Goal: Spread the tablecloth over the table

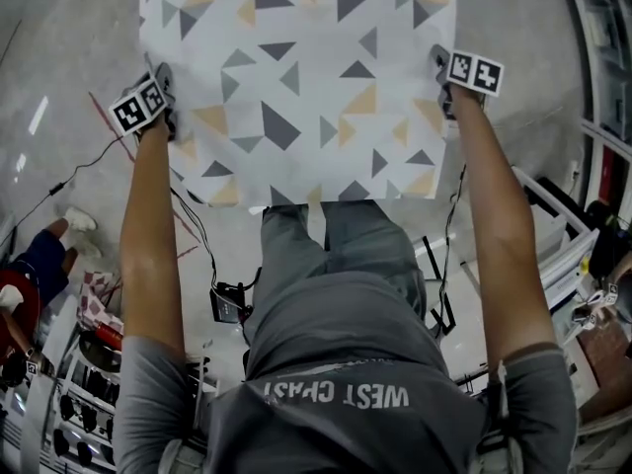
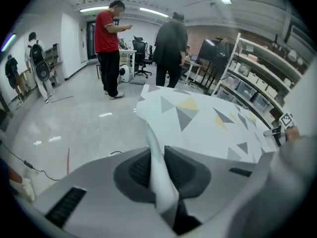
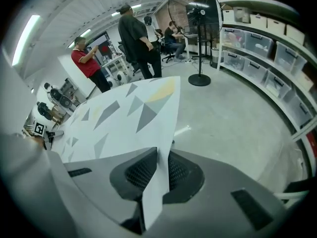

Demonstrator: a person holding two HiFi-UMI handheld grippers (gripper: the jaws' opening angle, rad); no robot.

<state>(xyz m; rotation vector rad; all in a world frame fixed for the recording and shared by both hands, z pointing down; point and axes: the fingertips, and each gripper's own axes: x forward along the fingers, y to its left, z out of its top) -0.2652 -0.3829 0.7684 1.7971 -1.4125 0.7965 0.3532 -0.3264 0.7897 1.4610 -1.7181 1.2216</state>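
Cloth (image 1: 296,77) fully unfolded, stretched flat between both hands, out in front above floor (image 1: 79,57). Left hand-held gripper (image 1: 163,85) clamped on left edge, right hand-held gripper (image 1: 441,72) clamped on right edge. No bench visible beneath. Likely left: lay down, release, smooth.

Grey T-shirt (image 1: 346,354), white lettering (image 1: 336,394), grey trousers (image 1: 341,250)

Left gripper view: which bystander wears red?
The person in the red shirt and black trousers, left of the dark-clothed person beyond the tablecloth.
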